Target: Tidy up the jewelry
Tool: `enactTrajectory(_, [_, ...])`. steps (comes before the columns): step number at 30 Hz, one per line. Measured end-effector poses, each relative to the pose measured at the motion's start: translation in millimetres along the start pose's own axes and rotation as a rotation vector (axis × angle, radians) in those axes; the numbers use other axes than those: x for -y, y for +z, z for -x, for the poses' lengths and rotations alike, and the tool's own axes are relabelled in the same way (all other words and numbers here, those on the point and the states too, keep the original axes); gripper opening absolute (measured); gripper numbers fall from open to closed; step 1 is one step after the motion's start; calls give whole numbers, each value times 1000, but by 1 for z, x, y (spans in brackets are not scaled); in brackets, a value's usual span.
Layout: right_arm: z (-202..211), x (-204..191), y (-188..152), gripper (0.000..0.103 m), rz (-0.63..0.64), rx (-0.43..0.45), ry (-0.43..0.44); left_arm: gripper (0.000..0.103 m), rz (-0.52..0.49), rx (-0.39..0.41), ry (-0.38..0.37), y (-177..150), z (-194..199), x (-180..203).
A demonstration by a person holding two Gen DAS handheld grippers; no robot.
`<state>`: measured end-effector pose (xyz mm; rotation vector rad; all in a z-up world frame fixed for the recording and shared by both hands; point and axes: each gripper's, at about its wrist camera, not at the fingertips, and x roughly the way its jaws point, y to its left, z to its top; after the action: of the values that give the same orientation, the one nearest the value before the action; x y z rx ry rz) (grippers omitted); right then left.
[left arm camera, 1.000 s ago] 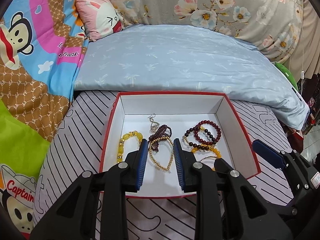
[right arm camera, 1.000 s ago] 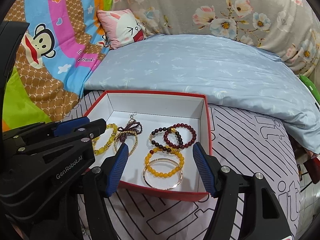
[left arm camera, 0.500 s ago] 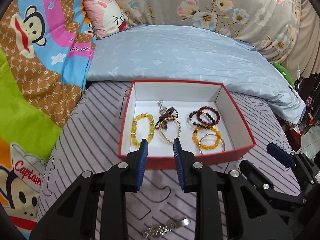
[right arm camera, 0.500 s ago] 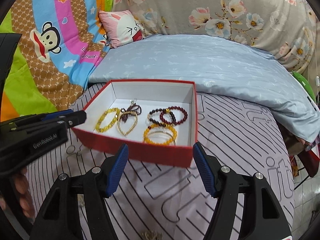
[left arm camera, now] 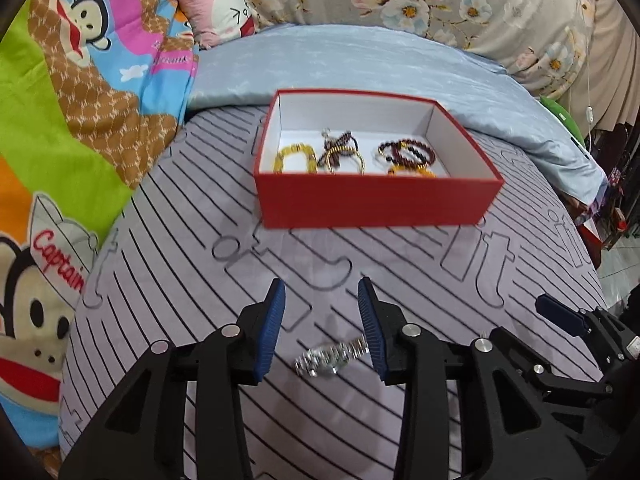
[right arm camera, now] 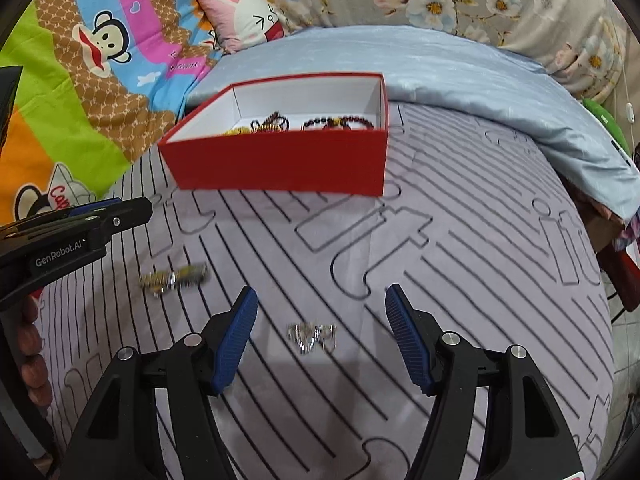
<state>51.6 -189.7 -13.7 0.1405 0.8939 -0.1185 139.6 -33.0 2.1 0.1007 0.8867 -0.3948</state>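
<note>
On the striped lilac bedcover (left arm camera: 168,240), near the foot of the bed, lies a silver watch (left arm camera: 332,356), resting on its side between the pads of the left tongs (left arm camera: 322,334). Its band end sits just beside the right-hand pad; whether it touches cannot be told. The left tongs have just been opening, and their jaws stand apart over the watch without pressing on it. A second piece, a small tangle of silver jewelry (right arm camera: 312,336), lies on the cover between the spread pads of the right tongs (right arm camera: 320,334), clear of both; these jaws are released and grasp nothing. From the right wrist view the watch (right arm camera: 174,278) appears blurred, to the left of the silver tangle and well apart from it. Farther up the bed stands a red box (left arm camera: 372,200) with a white interior, holding a yellow bead bracelet (left arm camera: 294,156), a gold and dark beaded piece (left arm camera: 340,154) and dark red bead bracelets (left arm camera: 406,152). Behind the box lies a pale blue quilt (left arm camera: 360,60); to the left, a cartoon monkey blanket (left arm camera: 80,92) and a pink rabbit pillow (left arm camera: 216,12). Fingers (right arm camera: 30,344) grip the left handle.
</note>
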Motion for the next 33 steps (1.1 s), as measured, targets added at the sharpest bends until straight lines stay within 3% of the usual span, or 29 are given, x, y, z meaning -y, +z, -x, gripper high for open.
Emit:
enactTrajectory(5, [-4, 1, -13, 63, -16, -26, 5, 37, 16, -41, -14, -19, -5, -3])
enactTrajectory(9, [-11, 1, -17, 56, -24, -44, 14, 38, 17, -61, -18, -30, -8, -3])
enactTrajectory(12, [-16, -1, -19, 52, -28, -56, 17, 48, 23, -71, -12, -35, -11, -5])
enactTrajectory(19, [-20, -4, -19, 48, -16, -52, 9, 48, 30, -90, -12, -40, -17, -8])
enactTrajectory(24, [-22, -6, -17, 29, -3, -44, -15, 48, 30, -100, -14, -44, -21, -9])
enactTrajectory(33, [-20, -1, -18, 27, -22, -43, 0, 48, 32, -94, -29, -45, -24, -12])
